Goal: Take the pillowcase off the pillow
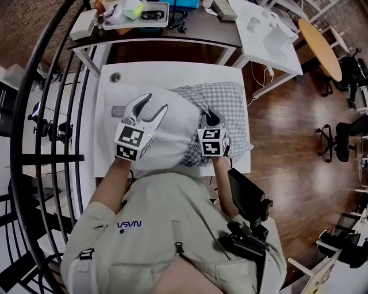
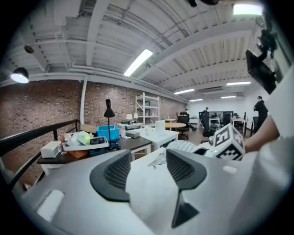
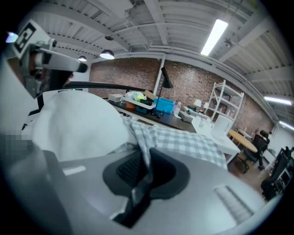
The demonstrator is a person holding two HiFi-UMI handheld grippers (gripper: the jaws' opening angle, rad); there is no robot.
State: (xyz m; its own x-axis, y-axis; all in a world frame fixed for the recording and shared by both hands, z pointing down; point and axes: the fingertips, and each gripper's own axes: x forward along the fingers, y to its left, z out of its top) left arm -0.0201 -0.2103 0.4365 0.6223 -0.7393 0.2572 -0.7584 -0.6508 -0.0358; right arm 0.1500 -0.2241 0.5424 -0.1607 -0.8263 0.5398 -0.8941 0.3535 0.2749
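Observation:
A white pillow (image 1: 164, 140) lies on the white table (image 1: 172, 72), its near part bare and its far part still inside the grey checked pillowcase (image 1: 221, 95). My left gripper (image 1: 154, 104) rests over the bare pillow (image 2: 151, 193). In the left gripper view, this gripper (image 2: 148, 158) has its jaws apart, white fabric bulges between them and the pads do not press it. My right gripper (image 1: 210, 116) is at the pillowcase's open edge. In the right gripper view, that gripper (image 3: 144, 167) is shut on a fold of checked cloth (image 3: 183, 142), beside the pillow (image 3: 78, 124).
A dark desk (image 1: 201, 31) with a tray (image 1: 135, 14) of small items stands behind the table. A black railing (image 1: 34, 115) curves along the left. To the right are a white table (image 1: 270, 34), a round wooden table (image 1: 319, 46) and office chairs (image 1: 339, 140).

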